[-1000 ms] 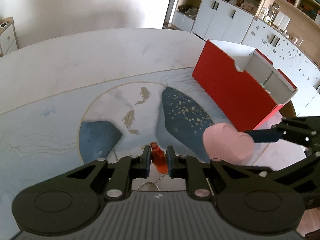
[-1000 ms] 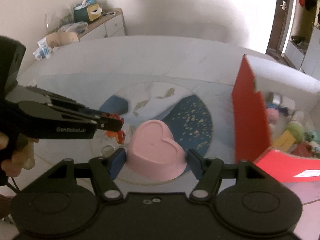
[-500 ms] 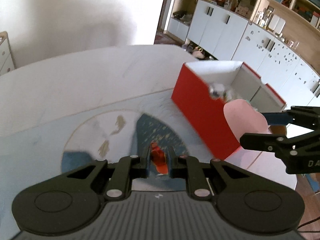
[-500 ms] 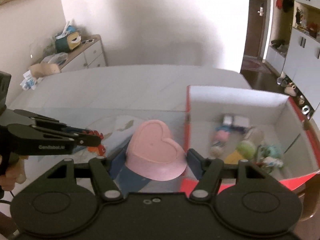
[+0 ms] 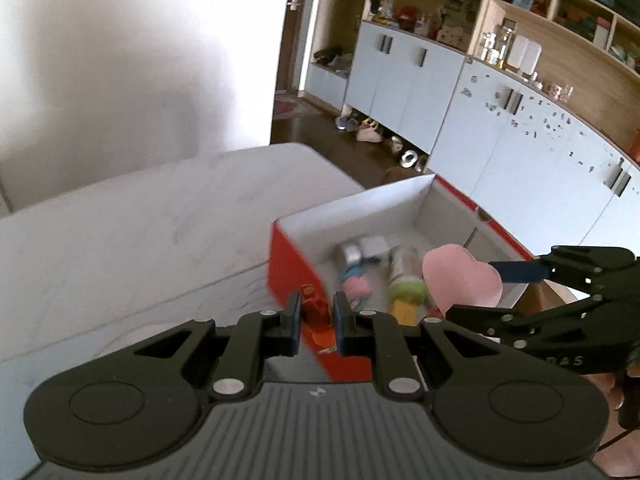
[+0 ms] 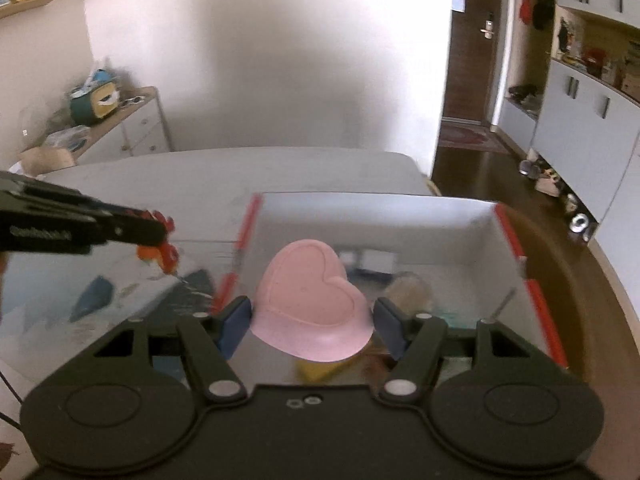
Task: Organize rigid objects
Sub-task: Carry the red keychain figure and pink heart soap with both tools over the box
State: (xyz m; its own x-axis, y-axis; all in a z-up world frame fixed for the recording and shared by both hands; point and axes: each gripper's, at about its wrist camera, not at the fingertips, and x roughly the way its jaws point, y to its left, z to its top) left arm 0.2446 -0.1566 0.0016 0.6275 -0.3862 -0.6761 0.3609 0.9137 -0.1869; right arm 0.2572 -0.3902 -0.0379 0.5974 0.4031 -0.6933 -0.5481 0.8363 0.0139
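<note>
Two tools are both loaded, and what matters for the coming move is where the red box [image 5: 296, 280] lies from each. Nearest in the left wrist view, the left tool [image 5: 316, 316] is pinched down as narrow as it goes on a small red-orange toy [image 5: 314, 300], which sticks up between the pads and hangs partly below them; from this tool the box's near red wall sits right at 12 o'clock, almost under the tips, with the white interior opening away toward 1 and 2 o'clock. In the right wrist view the right tool [image 6: 312, 316] stands roughly half open, its blue pads pressed against the two flanks of a pink heart-shaped dish [image 6: 312, 300], domed side up, the point of the heart toward 4 o'clock. That dish already appears to hang over the box's interior, the far white wall at 12 o'clock and the red rim at 3 o'clock. My judgement is that the right hand is the nearer to a release, while the left has to travel a little further toward 1 o'clock to clear the wall. The box's long axis runs away from both tools toward the far edge of the pale surface [image 5: 160, 208]. Blurred items [image 5: 368, 276] already lie on the box floor, so free space looks tighter at the near end
</note>
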